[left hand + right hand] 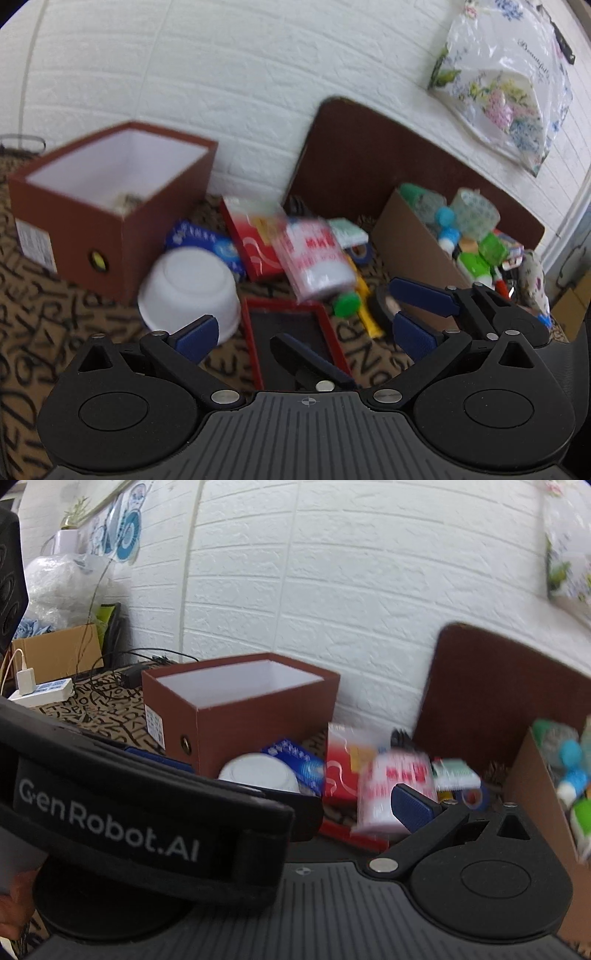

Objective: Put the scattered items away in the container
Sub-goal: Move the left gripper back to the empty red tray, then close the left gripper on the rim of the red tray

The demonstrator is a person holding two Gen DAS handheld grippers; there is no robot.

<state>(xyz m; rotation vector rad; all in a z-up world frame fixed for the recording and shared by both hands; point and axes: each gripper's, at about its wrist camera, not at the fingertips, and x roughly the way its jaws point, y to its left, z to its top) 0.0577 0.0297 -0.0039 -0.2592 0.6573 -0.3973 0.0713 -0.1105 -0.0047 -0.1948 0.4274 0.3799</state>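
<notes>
Your left gripper [306, 339] hangs low over the lettered cloth [55, 314] with its blue pads [195, 338] spread wide and nothing between them. Below the gap lies a red-framed tray [255, 343] with a dark inside, and an upturned white bowl [188, 291] sits just beside the left pad. Your right gripper [465, 299] is close on the right. Only one of its blue pads [410, 808] shows in its own camera, because the left gripper's body [147, 823] covers the other side, so you cannot tell whether its fingers are apart or together. That pad sits in front of a blurred red-and-white pack [317, 258], though you cannot tell whether they touch. The container, a brown box [122, 236] with a white lining, stands open at the back left near the brick wall [221, 74]. The bowl is just beside its front corner, and something small lies inside it. Scattered on the cloth are a blue packet [207, 240], a red box [255, 243], a green cap [347, 304], a yellow item [369, 314] and a black tape roll [382, 306]. A cardboard box [413, 236], crowded with things, stands at the right before a brown board [369, 158] that leans on the wall.
</notes>
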